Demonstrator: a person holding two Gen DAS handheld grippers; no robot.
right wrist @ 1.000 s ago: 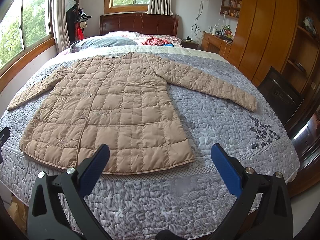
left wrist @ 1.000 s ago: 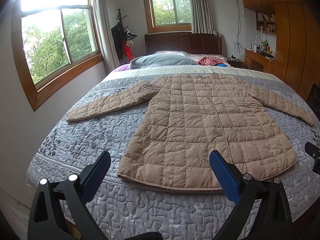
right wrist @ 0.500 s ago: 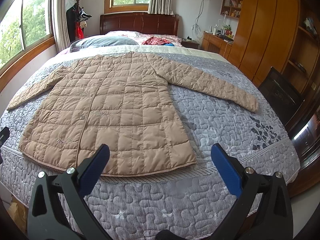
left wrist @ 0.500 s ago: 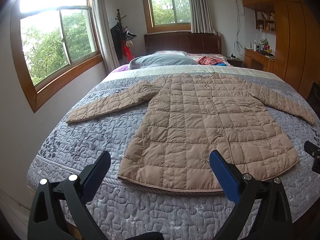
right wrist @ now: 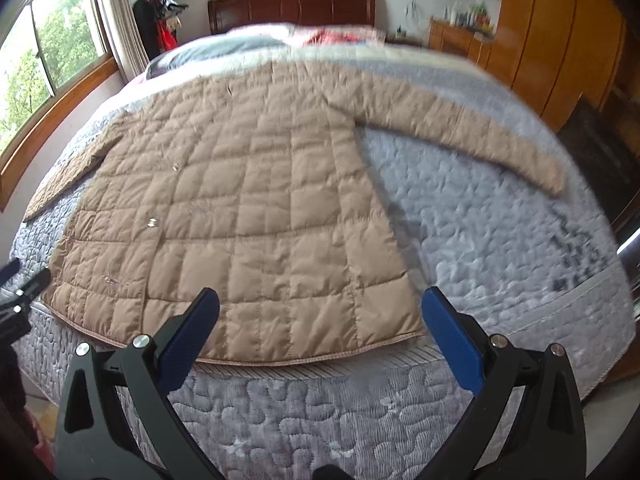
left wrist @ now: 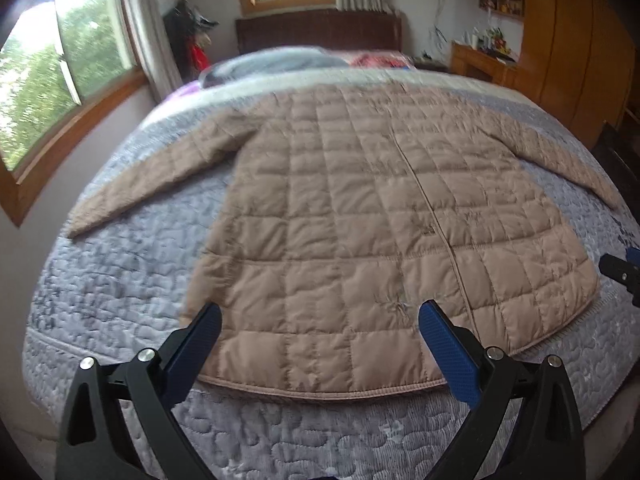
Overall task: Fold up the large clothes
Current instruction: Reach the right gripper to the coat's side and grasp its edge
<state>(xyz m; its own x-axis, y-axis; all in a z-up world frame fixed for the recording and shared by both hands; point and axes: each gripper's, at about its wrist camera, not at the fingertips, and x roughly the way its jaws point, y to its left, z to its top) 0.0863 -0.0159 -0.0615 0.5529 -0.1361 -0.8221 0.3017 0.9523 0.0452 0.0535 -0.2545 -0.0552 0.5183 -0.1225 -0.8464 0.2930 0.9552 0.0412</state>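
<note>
A tan quilted coat (left wrist: 360, 208) lies flat and face up on the bed, both sleeves spread out, its hem toward me. It also shows in the right wrist view (right wrist: 248, 200). My left gripper (left wrist: 320, 320) is open and empty, hovering just above the left half of the hem. My right gripper (right wrist: 320, 308) is open and empty above the right half of the hem. The right gripper's tip shows at the right edge of the left wrist view (left wrist: 622, 272); the left gripper's tip shows at the left edge of the right wrist view (right wrist: 20, 292).
The coat lies on a grey quilted bedspread (left wrist: 120, 264) over a wide bed. A pillow (left wrist: 272, 62) and red cloth (right wrist: 336, 36) lie by the headboard. Windows are on the left wall, a wooden wardrobe (right wrist: 560, 28) and a dresser on the right.
Both grippers have moved forward and down toward the coat's hem, which now fills much more of each view. Both stay open. The coat has not moved.
</note>
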